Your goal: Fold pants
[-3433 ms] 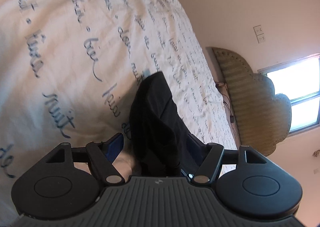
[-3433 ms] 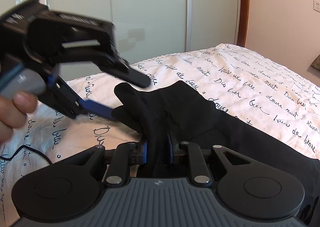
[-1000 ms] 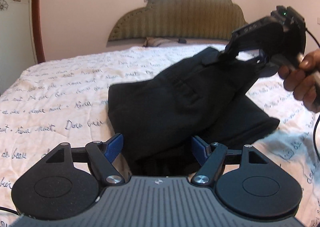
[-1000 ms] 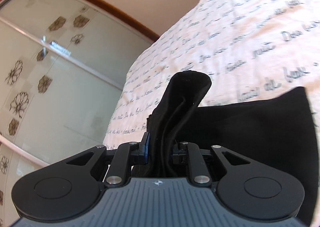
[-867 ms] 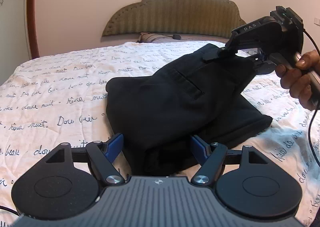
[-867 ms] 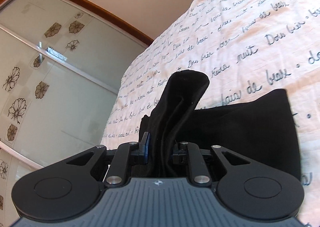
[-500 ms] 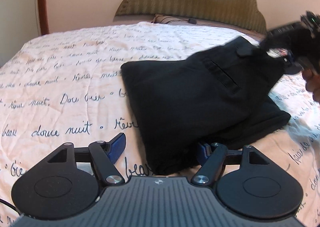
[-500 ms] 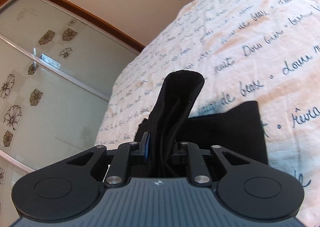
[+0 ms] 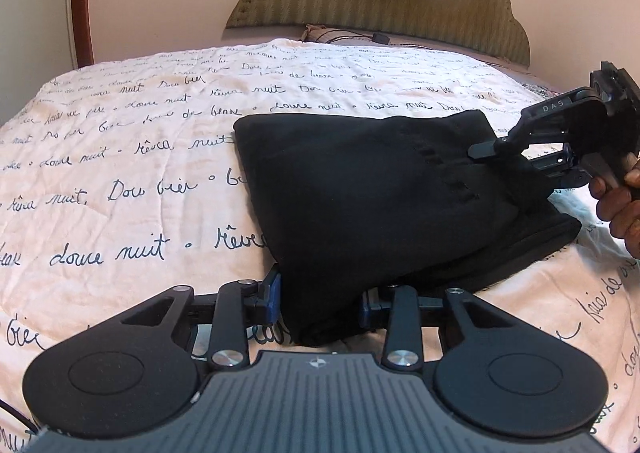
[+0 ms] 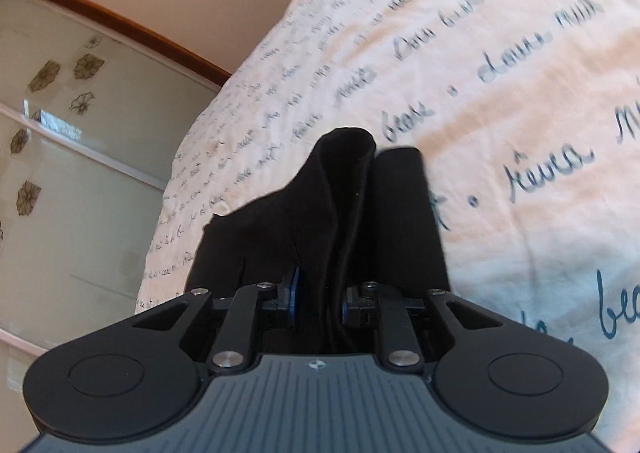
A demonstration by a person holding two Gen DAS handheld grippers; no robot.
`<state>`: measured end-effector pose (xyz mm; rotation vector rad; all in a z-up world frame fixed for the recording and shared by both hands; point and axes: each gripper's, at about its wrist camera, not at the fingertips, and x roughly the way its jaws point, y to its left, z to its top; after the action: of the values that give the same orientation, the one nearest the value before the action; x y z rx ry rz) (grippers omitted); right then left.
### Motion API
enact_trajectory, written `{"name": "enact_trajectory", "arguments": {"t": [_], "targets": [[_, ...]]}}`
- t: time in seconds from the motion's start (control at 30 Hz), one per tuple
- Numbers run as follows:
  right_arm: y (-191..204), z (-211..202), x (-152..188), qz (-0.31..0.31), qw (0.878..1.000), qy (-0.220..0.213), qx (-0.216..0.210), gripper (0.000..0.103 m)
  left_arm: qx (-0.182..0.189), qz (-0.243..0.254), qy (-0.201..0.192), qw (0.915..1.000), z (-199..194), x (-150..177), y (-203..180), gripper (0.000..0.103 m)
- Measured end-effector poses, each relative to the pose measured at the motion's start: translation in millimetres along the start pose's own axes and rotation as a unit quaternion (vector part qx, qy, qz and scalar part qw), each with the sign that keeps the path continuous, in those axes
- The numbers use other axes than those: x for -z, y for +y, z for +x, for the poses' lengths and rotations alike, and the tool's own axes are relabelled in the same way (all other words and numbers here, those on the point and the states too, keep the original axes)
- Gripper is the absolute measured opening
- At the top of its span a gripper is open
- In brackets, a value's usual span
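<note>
The black pants (image 9: 360, 193) lie folded on the white bedspread (image 9: 120, 173) with script print. My left gripper (image 9: 318, 305) is shut on the near corner of the upper fold, close to the bed. My right gripper (image 9: 520, 157) shows at the right of the left wrist view, held by a hand, shut on the far right corner of the fold. In the right wrist view the pants (image 10: 340, 213) bunch up between the blue pads of the right gripper (image 10: 318, 305).
A padded olive headboard (image 9: 380, 1) stands at the far end of the bed, with a pillow and a cable (image 9: 344, 35) below it. Sliding wardrobe doors with flower prints (image 10: 60, 133) stand beyond the bed's side. The bedspread (image 10: 520, 93) stretches right.
Both grippers have lowered the upper fold onto the lower layer and toward me. My left gripper's jaws have narrowed on the near corner. The right gripper has come down closer to the bed.
</note>
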<state>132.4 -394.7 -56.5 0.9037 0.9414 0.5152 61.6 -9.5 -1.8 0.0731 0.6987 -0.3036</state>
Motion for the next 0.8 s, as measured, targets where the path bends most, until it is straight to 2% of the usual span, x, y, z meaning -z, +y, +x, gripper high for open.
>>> {"name": "enact_trajectory", "arguments": {"t": [0.1,0.23,0.3,0.33,0.37,0.47,0.57,0.6,0.7,0.73,0.8], "targets": [[-7.2,-10.8,0.0,0.030,0.999,-0.006,-0.013,0.024,-0.002,0.011,0.001,0.9999,-9.9,-0.9,-1.1,0.043],[-7.6,-46.1,-1.0,0.038,0.998,-0.047,-0.008,0.027,0.008,0.016,0.003,0.9998,-37.9,-6.8,11.0,0.046],[1.4,-64.0,-0.1,0.025,0.996,-0.079,-0.010,0.029,0.019,0.002,0.004,0.9998,-47.1,-16.7,15.6,0.046],[10.7,-67.8,0.9,0.007,0.996,-0.087,-0.011,0.029,0.023,-0.006,-0.001,0.9997,-49.3,-23.7,15.0,0.051],[21.7,-68.5,2.2,-0.014,0.996,-0.091,-0.014,0.029,0.026,-0.011,-0.011,0.9996,-50.1,-31.9,11.5,0.050],[56.2,-53.2,6.3,-0.066,0.994,-0.089,-0.023,0.030,0.020,0.001,-0.034,0.9992,-43.1,-52.7,-10.8,0.052],[76.0,-25.8,8.8,-0.102,0.993,-0.063,-0.009,0.033,0.058,0.006,-0.036,0.9976,-40.1,-66.0,-32.1,0.052],[77.2,-16.2,9.8,-0.106,0.993,-0.053,0.000,0.034,0.066,0.011,-0.040,0.9969,-40.7,-68.4,-38.0,0.054],[65.2,5.1,9.6,-0.095,0.994,-0.032,0.033,0.034,0.052,0.035,-0.046,0.9970,-28.3,-71.2,-52.4,0.057],[57.0,9.0,10.0,-0.085,0.995,-0.027,0.036,0.034,0.044,0.031,-0.035,0.9979,-18.6,-71.1,-52.4,0.056],[38.8,10.7,12.3,-0.055,0.998,-0.028,0.010,0.033,0.036,0.018,-0.006,0.9992,1.5,-68.6,-48.4,0.056]]}}
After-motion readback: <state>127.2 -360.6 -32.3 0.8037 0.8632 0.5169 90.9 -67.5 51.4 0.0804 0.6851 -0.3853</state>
